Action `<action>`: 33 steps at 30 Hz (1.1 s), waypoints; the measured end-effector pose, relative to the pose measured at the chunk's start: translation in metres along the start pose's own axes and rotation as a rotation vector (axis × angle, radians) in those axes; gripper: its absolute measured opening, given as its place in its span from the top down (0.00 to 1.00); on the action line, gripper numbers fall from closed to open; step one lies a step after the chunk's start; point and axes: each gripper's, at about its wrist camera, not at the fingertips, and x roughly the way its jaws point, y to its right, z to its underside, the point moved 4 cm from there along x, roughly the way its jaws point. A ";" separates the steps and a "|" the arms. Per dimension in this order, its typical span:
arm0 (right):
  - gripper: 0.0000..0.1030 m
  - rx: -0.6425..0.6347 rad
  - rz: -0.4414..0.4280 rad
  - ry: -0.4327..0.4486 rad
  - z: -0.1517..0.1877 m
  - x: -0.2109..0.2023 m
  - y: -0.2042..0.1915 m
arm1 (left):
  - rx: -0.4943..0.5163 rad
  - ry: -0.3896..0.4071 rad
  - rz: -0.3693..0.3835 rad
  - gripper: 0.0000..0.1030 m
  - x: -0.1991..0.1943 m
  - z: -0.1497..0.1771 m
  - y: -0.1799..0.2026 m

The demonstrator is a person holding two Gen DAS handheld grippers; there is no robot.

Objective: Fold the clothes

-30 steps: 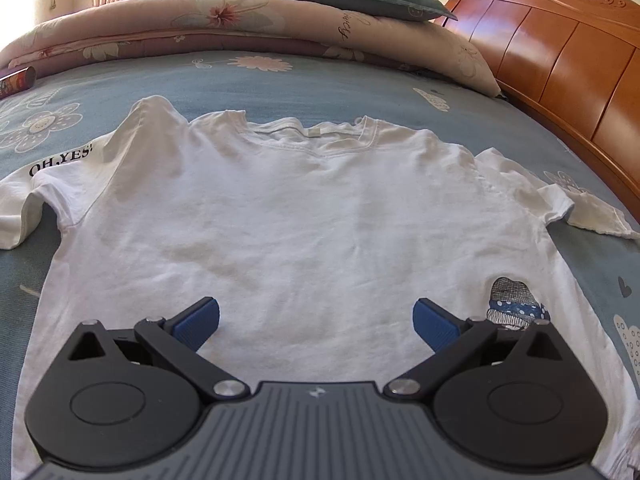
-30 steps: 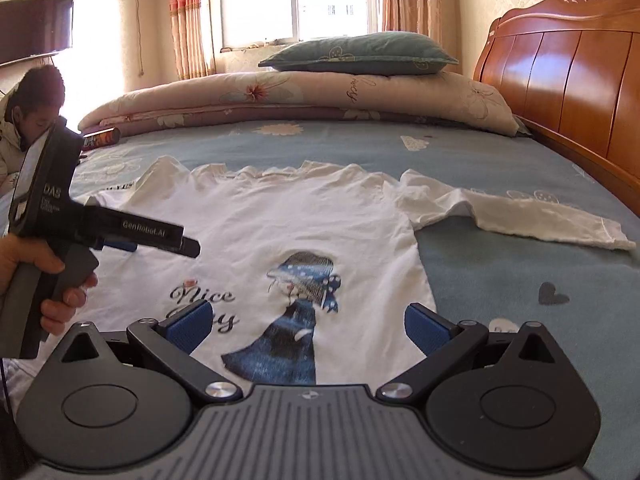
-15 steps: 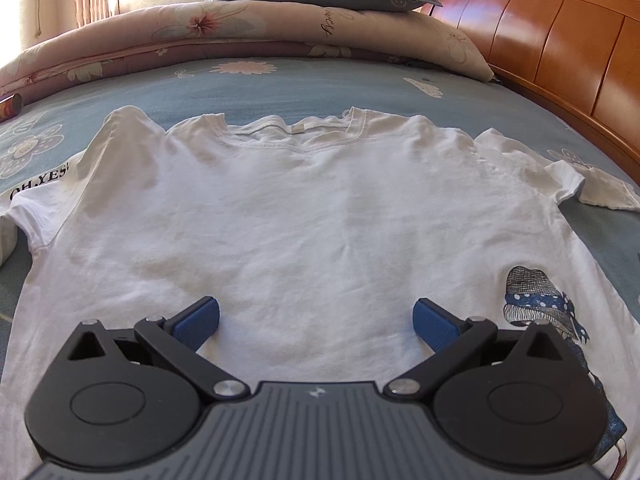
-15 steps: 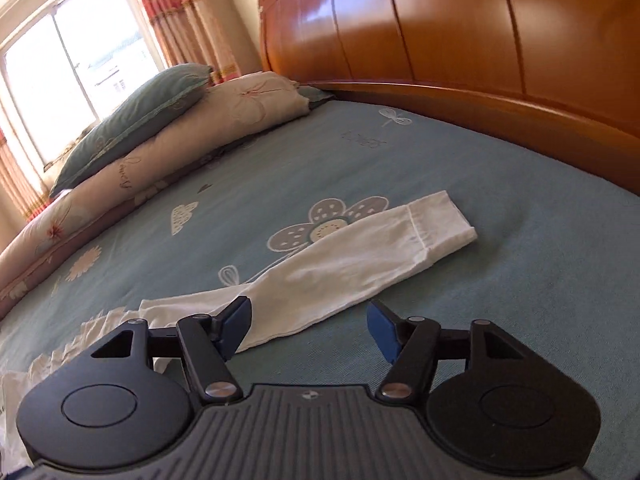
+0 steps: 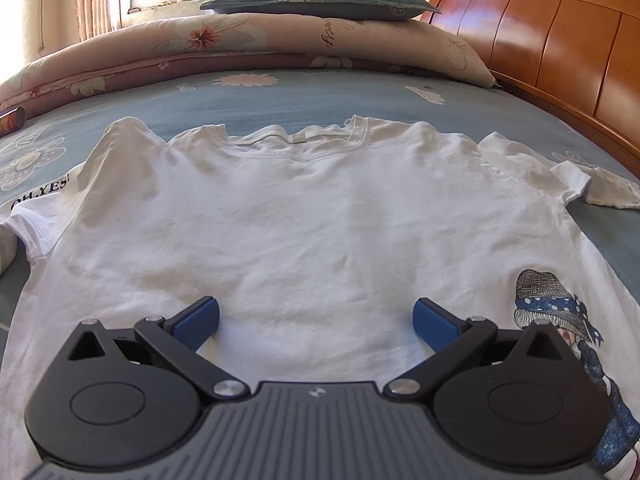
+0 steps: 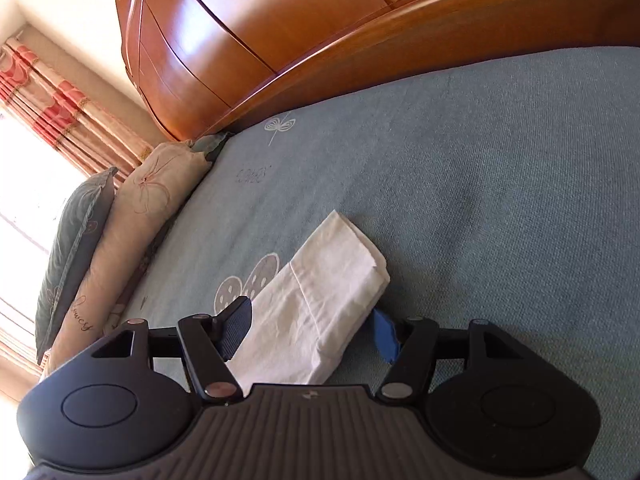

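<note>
A white long-sleeved shirt (image 5: pixel 300 220) lies flat on the blue bedsheet (image 5: pixel 300 96), collar away from me, with a printed girl (image 5: pixel 552 300) at its lower right. My left gripper (image 5: pixel 316 320) hovers open just above the shirt's lower middle, nothing between its blue pads. In the right wrist view the shirt's right sleeve (image 6: pixel 332 264) lies stretched over the sheet, cuff pointing away. My right gripper (image 6: pixel 310 330) is rolled sideways and straddles that sleeve; its jaws are closing, with the sleeve between the pads, which do not visibly pinch it.
A wooden headboard (image 6: pixel 280 40) runs along the bed's right side. A rolled floral quilt (image 5: pixel 240 48) with a green pillow (image 5: pixel 320 0) on top lies across the far end. A small can (image 5: pixel 10 120) sits at the far left.
My right gripper swung from over the shirt's print out to the right sleeve, rolled sideways and narrowed its jaws around it. The left gripper sank slightly, staying open.
</note>
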 end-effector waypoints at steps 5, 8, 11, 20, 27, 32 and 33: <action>0.87 -0.128 0.103 0.007 0.001 0.002 -0.001 | 0.001 0.007 0.001 0.01 0.000 0.001 0.000; 0.88 -0.132 0.101 0.017 -0.005 -0.003 -0.002 | 0.002 0.009 0.000 0.01 0.000 0.001 0.000; 0.89 -0.204 0.154 0.027 -0.012 -0.010 -0.012 | 0.003 0.009 0.000 0.01 0.000 0.001 0.001; 0.88 -0.276 0.253 0.036 -0.025 -0.026 -0.005 | 0.005 0.011 0.000 0.01 0.000 0.001 0.000; 0.74 -0.313 0.422 0.051 -0.016 -0.025 -0.013 | 0.004 0.011 0.000 0.01 0.000 0.001 0.000; 0.61 -0.579 0.337 0.121 0.001 -0.042 -0.074 | 0.004 0.010 0.000 0.01 0.000 0.001 0.000; 0.59 -0.636 0.277 0.087 0.010 -0.038 -0.090 | 0.003 0.010 0.001 0.01 0.000 0.001 0.000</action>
